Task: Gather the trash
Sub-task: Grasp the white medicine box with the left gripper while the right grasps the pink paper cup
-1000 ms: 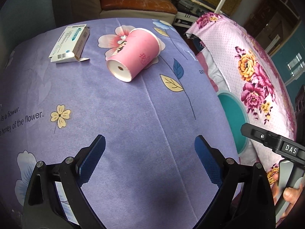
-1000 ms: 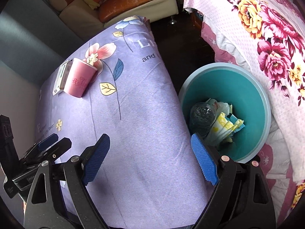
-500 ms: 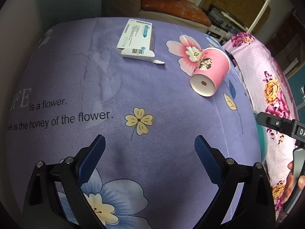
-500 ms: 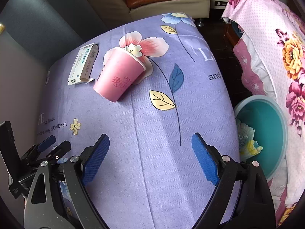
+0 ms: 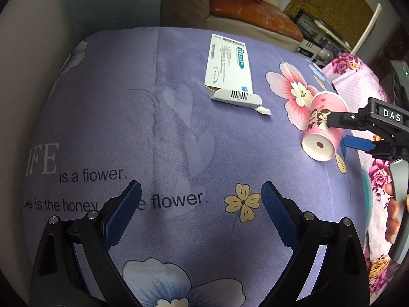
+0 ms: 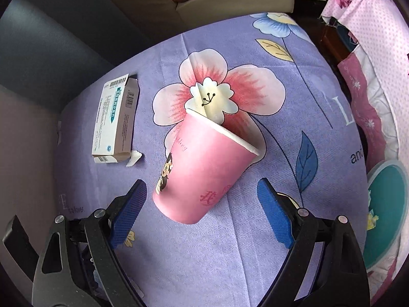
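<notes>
A pink paper cup (image 6: 204,171) lies on its side on the purple flowered tablecloth (image 6: 255,255), base toward the camera. My right gripper (image 6: 202,204) is open, its blue pads either side of the cup's base, not touching. The cup also shows in the left wrist view (image 5: 323,130), with the right gripper (image 5: 340,133) at it. A white medicine box (image 5: 228,71) lies flat, opened at one end, and also shows in the right wrist view (image 6: 115,122). My left gripper (image 5: 200,209) is open and empty over the cloth, well short of the box.
A teal trash bin (image 6: 383,212) with some litter inside stands off the table's right edge. A pink flowered cloth (image 6: 370,38) covers furniture to the right. A sofa with an orange cushion (image 5: 250,12) lies beyond the table. A wall borders the left side.
My right gripper has moved forward from near the bin to straddle the cup. My left gripper has swung left and forward toward the medicine box. Both stayed open.
</notes>
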A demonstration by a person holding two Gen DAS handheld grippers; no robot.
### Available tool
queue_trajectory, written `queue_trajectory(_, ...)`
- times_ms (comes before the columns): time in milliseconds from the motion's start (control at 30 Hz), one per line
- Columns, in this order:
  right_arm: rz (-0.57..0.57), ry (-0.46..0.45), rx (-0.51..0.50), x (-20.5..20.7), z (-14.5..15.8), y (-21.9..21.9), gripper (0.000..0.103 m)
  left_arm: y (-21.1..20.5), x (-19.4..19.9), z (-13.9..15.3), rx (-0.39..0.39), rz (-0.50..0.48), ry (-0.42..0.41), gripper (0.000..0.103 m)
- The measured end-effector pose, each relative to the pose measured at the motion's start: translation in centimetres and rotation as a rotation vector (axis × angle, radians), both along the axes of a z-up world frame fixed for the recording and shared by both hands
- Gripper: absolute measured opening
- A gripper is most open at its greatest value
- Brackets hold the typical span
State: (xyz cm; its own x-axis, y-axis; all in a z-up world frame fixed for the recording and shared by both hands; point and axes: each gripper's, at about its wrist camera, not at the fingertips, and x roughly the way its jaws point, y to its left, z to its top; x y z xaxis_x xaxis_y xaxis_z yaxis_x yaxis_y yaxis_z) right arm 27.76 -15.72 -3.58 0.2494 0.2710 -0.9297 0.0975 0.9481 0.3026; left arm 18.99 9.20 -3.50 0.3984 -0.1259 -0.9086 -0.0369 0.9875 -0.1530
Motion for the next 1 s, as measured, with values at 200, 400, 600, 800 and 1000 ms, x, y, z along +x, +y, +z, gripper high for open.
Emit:
queue_trajectory(200,-0.014,0.010,0.064,1.7,-1.8,0.0,0.070,0.6,2.1,-0.1,0.001,0.006,0.011,0.094)
queue_trajectory(400,0.046,-0.066,-0.062,3.6,-0.8,0.6,0.066,0.1,5.1,0.5,0.005,0.018,-0.008,0.094)
queue_trajectory(600,0.074,-0.111,-0.093,5.7,0.5,0.5,0.066,-1.7,9.7,0.7,0.028,0.013,-0.029,0.094)
queue_trajectory(800,0.119,-0.154,-0.087,6.3,1.5,-0.2,0.066,-3.5,13.4,-0.5,0.072,0.009,-0.009,0.094)
queue_trajectory(1000,0.171,-0.200,-0.165,6.4,1.1,-0.4,0.066,-5.1,15.1,-1.7,0.121,-0.022,0.002,0.094)
